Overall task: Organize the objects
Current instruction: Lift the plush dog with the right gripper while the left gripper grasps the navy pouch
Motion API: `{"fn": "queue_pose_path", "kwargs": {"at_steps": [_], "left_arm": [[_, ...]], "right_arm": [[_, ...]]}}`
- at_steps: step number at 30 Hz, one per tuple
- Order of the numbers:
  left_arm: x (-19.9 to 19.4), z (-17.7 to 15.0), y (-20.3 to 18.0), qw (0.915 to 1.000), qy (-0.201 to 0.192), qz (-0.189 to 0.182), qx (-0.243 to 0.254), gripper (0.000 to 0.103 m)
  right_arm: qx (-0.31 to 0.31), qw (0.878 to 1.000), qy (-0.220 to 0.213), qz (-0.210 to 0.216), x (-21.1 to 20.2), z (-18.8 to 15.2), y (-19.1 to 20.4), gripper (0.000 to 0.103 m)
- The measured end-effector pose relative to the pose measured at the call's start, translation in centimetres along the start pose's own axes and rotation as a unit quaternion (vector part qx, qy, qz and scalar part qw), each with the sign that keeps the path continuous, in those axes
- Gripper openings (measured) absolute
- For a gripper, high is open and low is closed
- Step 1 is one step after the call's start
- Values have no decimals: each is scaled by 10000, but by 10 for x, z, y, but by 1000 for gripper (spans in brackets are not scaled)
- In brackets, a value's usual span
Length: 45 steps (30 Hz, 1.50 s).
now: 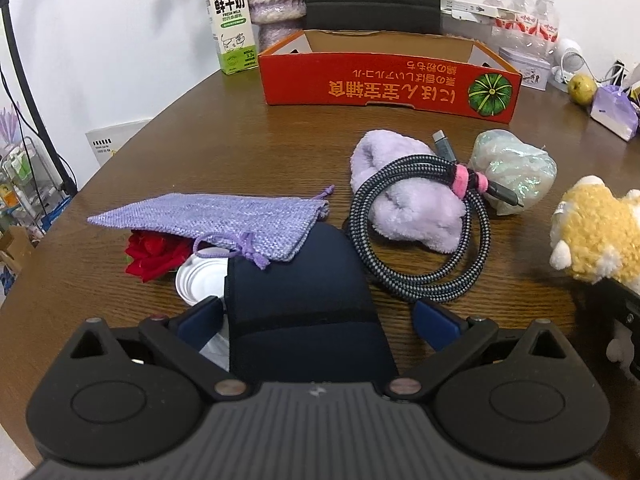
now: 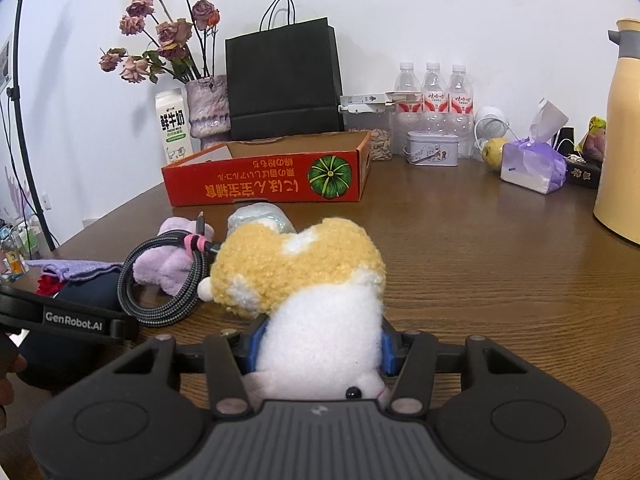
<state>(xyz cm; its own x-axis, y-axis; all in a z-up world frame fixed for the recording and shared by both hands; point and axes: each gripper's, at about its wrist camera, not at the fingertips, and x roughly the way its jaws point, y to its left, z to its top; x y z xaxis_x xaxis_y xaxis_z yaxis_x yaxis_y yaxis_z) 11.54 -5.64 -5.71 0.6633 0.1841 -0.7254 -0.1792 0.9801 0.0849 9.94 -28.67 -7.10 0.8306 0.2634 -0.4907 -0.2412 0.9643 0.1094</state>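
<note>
My left gripper point(image 1: 318, 318) is open, its blue pads on either side of a dark navy pouch point(image 1: 304, 300) on the table and apart from it. On the pouch's far end lies a purple knit drawstring bag point(image 1: 208, 216), with a red rose point(image 1: 154, 256) and a white lid point(image 1: 196, 280) beside it. My right gripper point(image 2: 320, 348) is shut on a yellow and white plush toy point(image 2: 304, 276), the pads pressing its white part. A coiled braided cable point(image 1: 420, 236) lies on a lilac fluffy cloth point(image 1: 412, 204), next to an iridescent bundle point(image 1: 516, 168).
An open red cardboard box point(image 1: 384, 84) stands at the back of the brown table point(image 2: 480, 280). Behind it are a milk carton point(image 1: 232, 20), a vase point(image 2: 208, 108), a black paper bag point(image 2: 284, 84), water bottles point(image 2: 434, 88), a tin point(image 2: 432, 152), a tissue pack point(image 2: 532, 164) and a yellow jug point(image 2: 620, 140).
</note>
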Motion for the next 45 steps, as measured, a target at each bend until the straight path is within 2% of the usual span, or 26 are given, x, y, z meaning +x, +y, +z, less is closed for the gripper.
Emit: {"fn": "queue_pose_path", "kwargs": {"at_steps": [13, 21, 27, 35, 45], "left_arm": [[0, -1, 6, 9998, 37, -203, -73, 102], [-7, -3, 14, 9997, -28, -206, -128, 83], [-11, -5, 21, 9993, -67, -360, -124, 75], [-14, -5, 30, 9982, -85, -573, -169, 70], [-19, -5, 35, 9971, -150, -743, 18, 66]], "right_arm": [[40, 10000, 3, -23, 1, 0, -2, 51], [46, 10000, 18, -80, 1, 0, -1, 51], [45, 9999, 17, -133, 1, 0, -1, 51], [8, 9998, -6, -201, 1, 0, -1, 51], [-23, 9996, 0, -292, 1, 0, 0, 51]]}}
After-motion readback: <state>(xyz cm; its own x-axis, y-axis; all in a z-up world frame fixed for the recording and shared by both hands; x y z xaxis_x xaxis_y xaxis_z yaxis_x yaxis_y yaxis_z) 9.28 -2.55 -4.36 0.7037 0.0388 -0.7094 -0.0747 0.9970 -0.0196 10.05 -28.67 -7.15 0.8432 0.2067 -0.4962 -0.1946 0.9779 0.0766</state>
